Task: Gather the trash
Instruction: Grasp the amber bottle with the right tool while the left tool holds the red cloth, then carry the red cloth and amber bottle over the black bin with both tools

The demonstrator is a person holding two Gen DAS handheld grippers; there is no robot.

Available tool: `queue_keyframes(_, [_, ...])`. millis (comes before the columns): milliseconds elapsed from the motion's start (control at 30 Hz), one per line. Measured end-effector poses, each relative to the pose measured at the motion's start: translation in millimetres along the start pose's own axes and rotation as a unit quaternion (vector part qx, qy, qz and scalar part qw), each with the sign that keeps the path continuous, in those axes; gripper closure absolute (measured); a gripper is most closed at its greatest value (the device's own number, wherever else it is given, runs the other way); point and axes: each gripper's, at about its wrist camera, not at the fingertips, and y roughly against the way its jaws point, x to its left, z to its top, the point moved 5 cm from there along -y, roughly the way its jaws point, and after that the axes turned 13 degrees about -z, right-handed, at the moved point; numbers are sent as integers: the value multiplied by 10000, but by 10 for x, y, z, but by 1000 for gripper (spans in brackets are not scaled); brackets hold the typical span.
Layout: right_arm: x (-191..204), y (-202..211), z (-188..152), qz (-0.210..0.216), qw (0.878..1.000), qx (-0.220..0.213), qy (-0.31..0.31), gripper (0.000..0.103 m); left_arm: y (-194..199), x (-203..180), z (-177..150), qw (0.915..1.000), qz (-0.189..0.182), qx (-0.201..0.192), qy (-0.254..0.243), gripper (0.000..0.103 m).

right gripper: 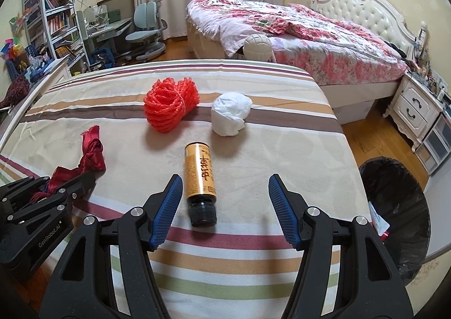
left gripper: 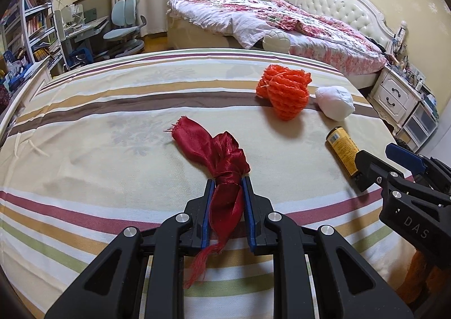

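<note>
My left gripper (left gripper: 227, 182) is shut on a dark red ribbon (left gripper: 217, 155) that lies on the striped tablecloth (left gripper: 112, 127); the ribbon also shows in the right wrist view (right gripper: 90, 156). My right gripper (right gripper: 222, 186) is open, its fingers either side of a yellow bottle (right gripper: 198, 172) with a black cap, not touching it. The bottle shows in the left wrist view (left gripper: 342, 149) with the right gripper (left gripper: 377, 162) at its cap end. An orange net bundle (right gripper: 170, 104) and a white crumpled wad (right gripper: 231, 113) lie farther back.
A bin with a black bag (right gripper: 394, 206) stands on the floor right of the table. A bed (right gripper: 282, 37) is behind the table, a nightstand (right gripper: 414, 110) at the right, a desk and chair (right gripper: 146, 28) at the back left.
</note>
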Motion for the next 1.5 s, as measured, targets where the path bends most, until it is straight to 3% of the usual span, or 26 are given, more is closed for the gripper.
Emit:
queue_keyframes(233, [108, -104, 19, 77, 9999, 120, 96, 44, 24, 46, -10, 10000, 12, -30, 60, 83])
queue_keyframes(333, [162, -157, 0, 111, 9996, 215, 162, 53, 26, 46, -8, 10000, 12, -37, 62, 83])
queue_keyframes(500, [191, -178, -45, 146, 9993, 291, 200, 80, 25, 46, -9, 10000, 15, -35, 60, 83])
queue_keyframes(1067, [10, -38, -159, 121, 9996, 235, 2, 80, 128, -29, -9, 9998, -92, -159, 30, 84])
queue_keyframes(1500, [-386, 176, -198, -54, 9994, 38, -326, 80, 215, -436, 29, 9984, -355, -325, -284, 84])
